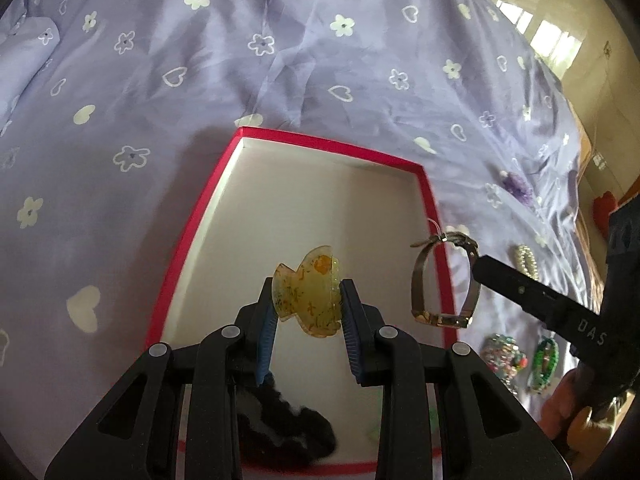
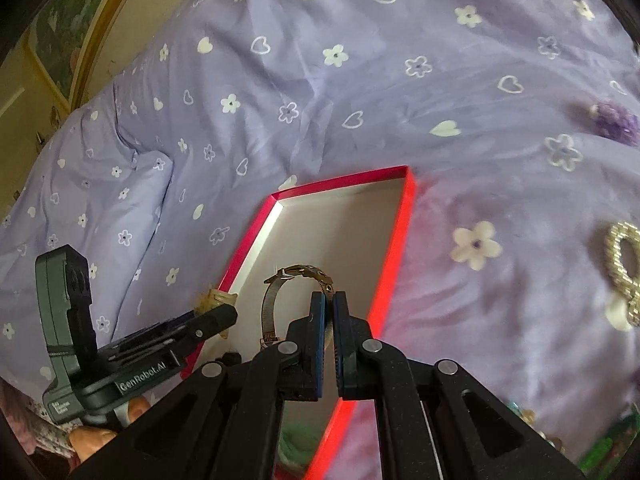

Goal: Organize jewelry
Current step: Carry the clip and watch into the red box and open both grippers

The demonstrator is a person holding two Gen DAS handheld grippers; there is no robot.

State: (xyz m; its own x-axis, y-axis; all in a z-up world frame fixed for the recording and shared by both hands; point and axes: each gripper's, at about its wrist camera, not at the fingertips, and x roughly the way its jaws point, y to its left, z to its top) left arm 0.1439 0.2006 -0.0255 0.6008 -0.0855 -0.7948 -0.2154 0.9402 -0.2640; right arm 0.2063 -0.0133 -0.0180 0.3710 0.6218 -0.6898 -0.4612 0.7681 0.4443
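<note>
A red-rimmed white box [image 1: 188, 240] lies on the lilac bedsheet; it also shows in the right wrist view [image 2: 394, 240]. My left gripper [image 1: 307, 300] is shut on a yellow translucent hair claw [image 1: 308, 292] held above the box floor. My right gripper [image 2: 329, 300] is shut on the mesh band of a gold watch [image 2: 276, 292], held over the box's right side; the watch shows in the left wrist view [image 1: 440, 280] at the box's right rim. A black scrunchie [image 1: 288, 428] lies in the box near its front.
Loose jewelry lies on the sheet right of the box: a pearl clip [image 1: 526, 260], a beaded piece [image 1: 502, 356], a green bracelet [image 1: 544, 360], a purple flower [image 2: 618, 120]. A pillow [image 2: 88, 208] lies at the left.
</note>
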